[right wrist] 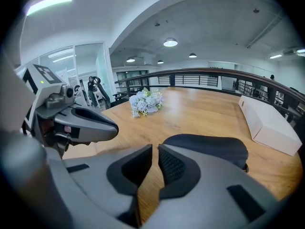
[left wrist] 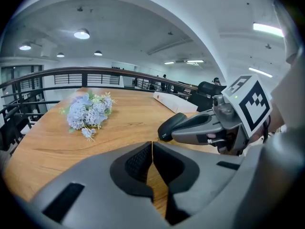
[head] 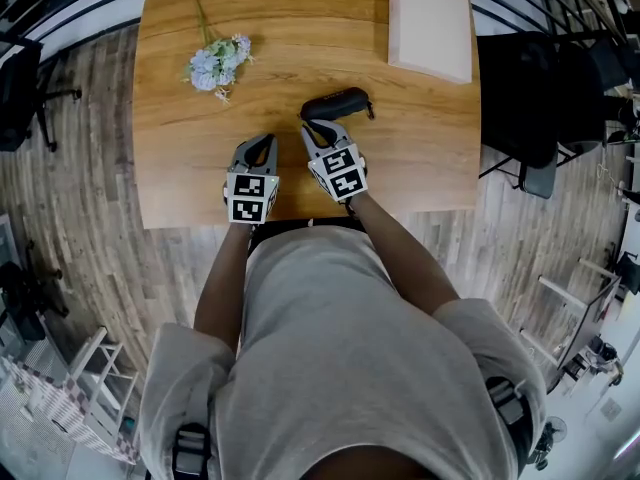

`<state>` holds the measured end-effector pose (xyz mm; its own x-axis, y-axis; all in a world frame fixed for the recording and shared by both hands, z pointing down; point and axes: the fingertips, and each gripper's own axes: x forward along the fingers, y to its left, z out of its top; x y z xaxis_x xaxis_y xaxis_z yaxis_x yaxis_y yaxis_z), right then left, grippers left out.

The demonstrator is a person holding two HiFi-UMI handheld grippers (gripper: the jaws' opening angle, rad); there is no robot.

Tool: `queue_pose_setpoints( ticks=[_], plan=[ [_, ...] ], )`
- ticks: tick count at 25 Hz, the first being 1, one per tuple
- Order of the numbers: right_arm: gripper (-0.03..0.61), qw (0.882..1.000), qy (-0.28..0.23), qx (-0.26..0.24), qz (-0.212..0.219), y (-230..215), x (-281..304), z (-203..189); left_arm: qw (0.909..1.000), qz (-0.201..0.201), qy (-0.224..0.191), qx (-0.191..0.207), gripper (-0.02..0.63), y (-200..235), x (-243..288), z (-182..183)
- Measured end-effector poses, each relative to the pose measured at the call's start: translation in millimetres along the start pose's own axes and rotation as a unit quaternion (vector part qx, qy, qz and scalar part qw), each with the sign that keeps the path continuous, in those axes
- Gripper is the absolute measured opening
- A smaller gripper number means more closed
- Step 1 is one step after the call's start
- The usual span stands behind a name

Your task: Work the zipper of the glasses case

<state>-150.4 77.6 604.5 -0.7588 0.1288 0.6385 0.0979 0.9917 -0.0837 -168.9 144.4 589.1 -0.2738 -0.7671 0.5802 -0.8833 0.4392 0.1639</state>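
Note:
The black glasses case [head: 337, 103] lies on the wooden table [head: 200, 168], just past the middle. My right gripper [head: 313, 129] is shut and empty, its tips at the case's near left end. In the right gripper view the case [right wrist: 209, 148] lies just beyond the right jaw of that gripper [right wrist: 155, 149]. My left gripper [head: 262, 142] is shut on nothing, over bare wood to the left of the case. In the left gripper view its jaws [left wrist: 152, 144] meet, and the case's end [left wrist: 167, 127] shows under the right gripper [left wrist: 209, 128].
A bunch of pale blue artificial flowers [head: 217, 63] lies at the table's back left. A flat white box [head: 430, 23] rests at the back right. Dark chairs [head: 545, 98] stand to the right of the table. The table's near edge is just below both grippers.

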Motion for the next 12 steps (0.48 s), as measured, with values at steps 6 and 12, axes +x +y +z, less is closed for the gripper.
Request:
queue_pose_setpoints(
  ticks=[6,12],
  plan=[
    [0.109,1.0,-0.009,0.009,0.028,-4,-27,-4,0.9989,0.027,-0.014,-0.036,0.028,-14,-5,4],
    [0.057,0.998,-0.054,0.033,0.007,-38,-74,-9,0.9972,0.057,-0.031,-0.036,0.028,-45,-5,17]
  ],
)
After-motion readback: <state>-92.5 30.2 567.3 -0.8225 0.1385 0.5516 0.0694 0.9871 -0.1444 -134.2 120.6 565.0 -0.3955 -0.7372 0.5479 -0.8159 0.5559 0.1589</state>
